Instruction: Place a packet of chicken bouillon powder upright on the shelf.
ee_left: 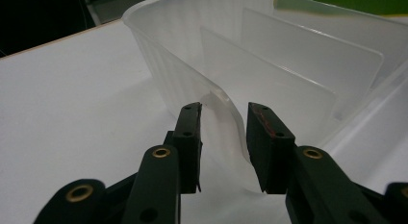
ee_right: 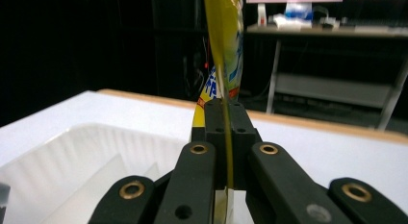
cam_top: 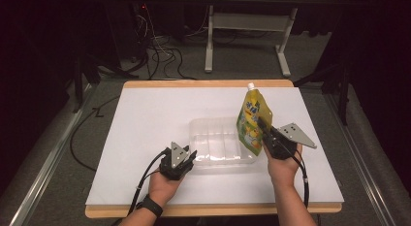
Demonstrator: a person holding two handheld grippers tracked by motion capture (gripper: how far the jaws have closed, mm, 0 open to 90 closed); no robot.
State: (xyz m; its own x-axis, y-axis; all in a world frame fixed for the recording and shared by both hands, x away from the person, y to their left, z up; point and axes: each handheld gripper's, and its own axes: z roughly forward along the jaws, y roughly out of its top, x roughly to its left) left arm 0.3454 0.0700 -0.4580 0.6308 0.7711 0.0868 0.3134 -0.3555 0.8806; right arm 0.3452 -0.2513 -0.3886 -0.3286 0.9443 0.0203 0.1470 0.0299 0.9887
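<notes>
A clear plastic container (cam_top: 220,141) with upright dividers rests in the middle of the white table top (cam_top: 145,119). My right gripper (cam_top: 262,125) is shut on a yellow-green spouted pouch (cam_top: 249,114), which hangs upright over the container's right end, white cap (cam_top: 251,86) on top. In the right gripper view the pouch (ee_right: 226,36) rises edge-on from between the closed jaws of the gripper (ee_right: 223,108), with the container (ee_right: 72,156) below left. My left gripper (ee_left: 224,111) is open and straddles the container's (ee_left: 288,56) near-left corner lip. From above, the left gripper (cam_top: 186,158) sits at that corner.
The white top lies on a wooden board whose edge (cam_top: 208,83) shows at the back. Beyond it, a white table frame (cam_top: 245,22) stands on grey floor amid black cables (cam_top: 160,51). A dark stand (cam_top: 80,66) is at the back left.
</notes>
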